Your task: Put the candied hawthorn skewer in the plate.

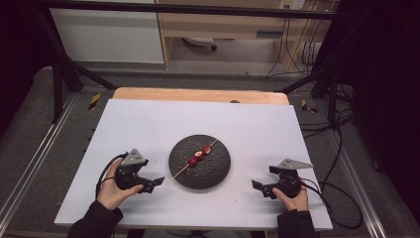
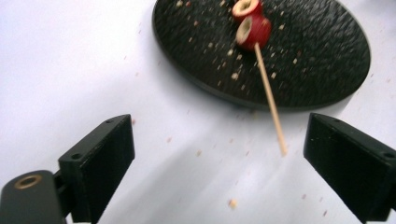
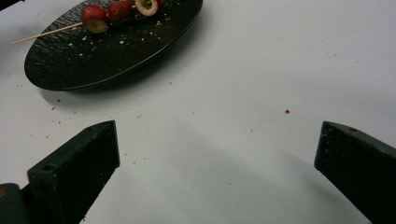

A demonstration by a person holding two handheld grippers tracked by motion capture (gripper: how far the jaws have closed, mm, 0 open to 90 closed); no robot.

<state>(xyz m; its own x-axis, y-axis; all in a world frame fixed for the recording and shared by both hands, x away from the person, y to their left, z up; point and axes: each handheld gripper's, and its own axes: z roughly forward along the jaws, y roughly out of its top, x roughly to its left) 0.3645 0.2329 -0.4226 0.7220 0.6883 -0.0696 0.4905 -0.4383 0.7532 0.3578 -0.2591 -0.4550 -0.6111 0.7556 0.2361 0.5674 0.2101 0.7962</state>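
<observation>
High view: a white counter (image 1: pixel 148 129) carried a round black plate (image 1: pixel 218 173) a little below the centre of the frame, with a wooden skewer (image 1: pixel 179 173) lying slantwise across it, lower left to upper right. Red fruit pieces (image 1: pixel 198 155) sat threaded on the skewer over the middle of the plate; its bare lower end ran out past the plate's left rim onto the counter. Left claw (image 1: pixel 157 181) sat at lower left of the frame, held in the left hand (image 1: pixel 115 191), its tips just beside the skewer's bare end but apart from it. Right claw (image 1: pixel 257 187) sat at lower right, in the right hand (image 1: pixel 293 198), well apart from the plate. Left gripper view: the claw's two black jaws stood wide apart at the bottom corners, nothing between the pads; the skewer (image 2: pixel 271 100) came down from the plate (image 2: pixel 322 70) at upper centre and its tip ended on the counter between the jaws, nearer the right one, touching neither. This view showed the fruit (image 2: pixel 254 29) end-on, pale cut faces with hollow cores, and crumbs scattered over plate and counter, which the high view was too coarse to show. Right gripper view: jaws likewise wide apart over bare counter (image 3: pixel 261 70), holding nothing. The plate (image 3: pixel 93 60) lay at upper left, seen from the other side, with the skewer (image 3: pixel 44 33) pointing left and the fruit (image 3: pixel 119 10) along the top edge.
</observation>
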